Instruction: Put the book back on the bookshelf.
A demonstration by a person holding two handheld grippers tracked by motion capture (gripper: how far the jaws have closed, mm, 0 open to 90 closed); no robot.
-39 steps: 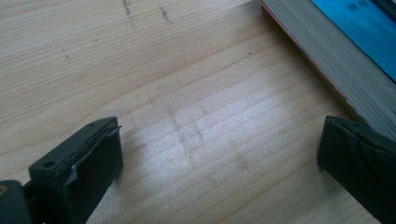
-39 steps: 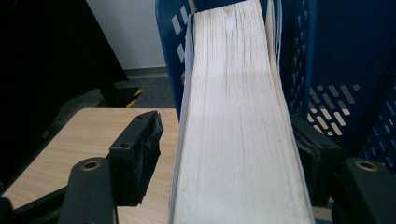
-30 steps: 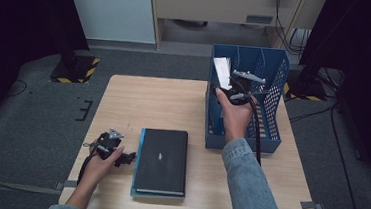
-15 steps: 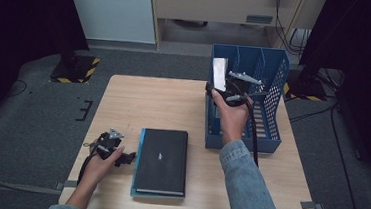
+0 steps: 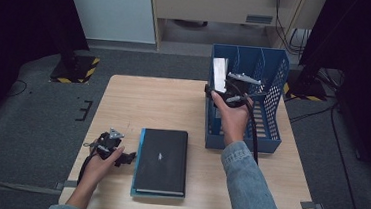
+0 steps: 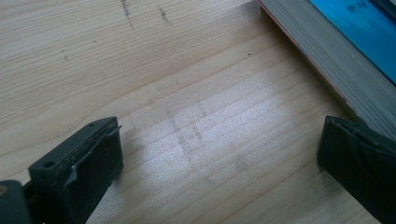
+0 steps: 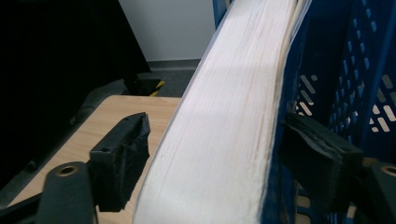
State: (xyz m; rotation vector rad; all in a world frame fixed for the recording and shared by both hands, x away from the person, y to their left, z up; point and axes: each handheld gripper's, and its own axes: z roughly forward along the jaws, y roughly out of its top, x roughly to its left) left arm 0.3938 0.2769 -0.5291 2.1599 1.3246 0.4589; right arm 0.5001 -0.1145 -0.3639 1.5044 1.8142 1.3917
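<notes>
Right gripper view: my right gripper (image 7: 215,154), jaws parted around the upright book (image 7: 229,116) (blue basket (image 7: 355,70) alongside), left gripper (image 6: 219,163) agape over bare desk (image 6: 187,93).

A blue denim sleeve (image 5: 247,189) covers the right forearm (black cable (image 5: 252,135) trailing), grippers black with screw holes.

A book (image 5: 161,160) lay at the table's (image 5: 148,101) lower centre; the crate (image 5: 267,126) stood at right, holding another book (image 5: 219,72).
</notes>
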